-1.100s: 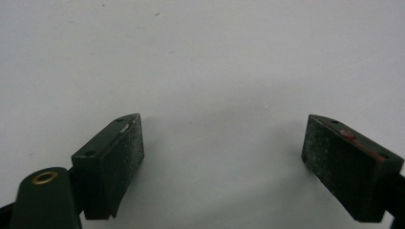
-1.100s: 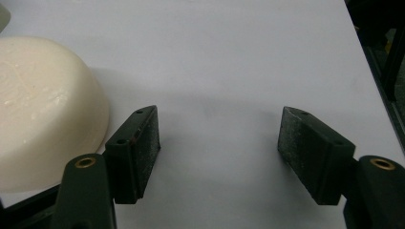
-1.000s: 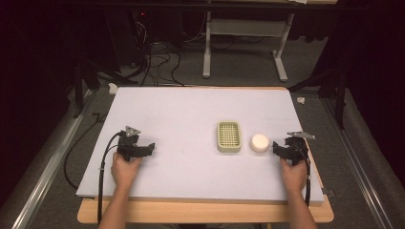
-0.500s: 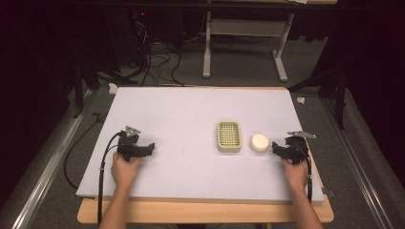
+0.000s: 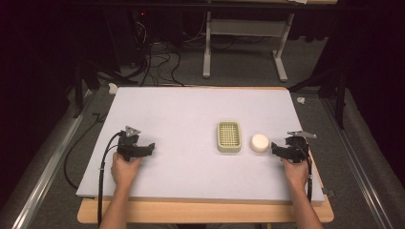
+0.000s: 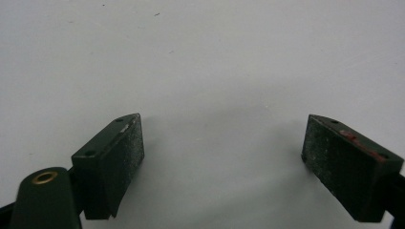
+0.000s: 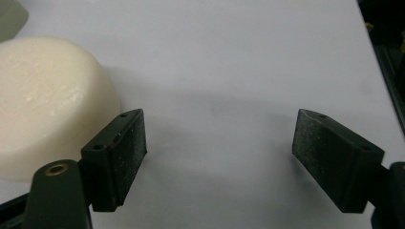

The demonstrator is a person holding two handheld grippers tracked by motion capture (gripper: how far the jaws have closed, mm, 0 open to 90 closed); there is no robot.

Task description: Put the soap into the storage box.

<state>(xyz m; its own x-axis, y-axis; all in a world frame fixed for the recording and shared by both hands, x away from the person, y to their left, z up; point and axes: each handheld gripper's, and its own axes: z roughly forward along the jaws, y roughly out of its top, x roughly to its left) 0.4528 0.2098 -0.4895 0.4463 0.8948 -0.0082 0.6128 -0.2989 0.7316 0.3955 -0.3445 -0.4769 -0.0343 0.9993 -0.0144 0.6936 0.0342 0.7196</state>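
1. A pale lilac mat [image 5: 191,129] covers the wooden bench [image 5: 205,215]; a dark room with grey carpet floor [image 5: 239,71] and tangled cables [image 5: 153,52] lies beyond.
2. The round white soap bar [image 5: 260,142] lies beside the green slotted soap dish [image 5: 229,136].
3. The left gripper [image 5: 152,147] has its fingers wide and empty; the right gripper [image 5: 274,148] has just been opening its fingers, which hold nothing, next to the soap.

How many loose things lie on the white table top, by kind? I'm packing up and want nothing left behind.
Soap bar, round and cream: 1
Soap dish, pale green with a grid insert: 1
Total: 2
Both lie apart from each other on the table top, with the soap bar just ahead of the right gripper.
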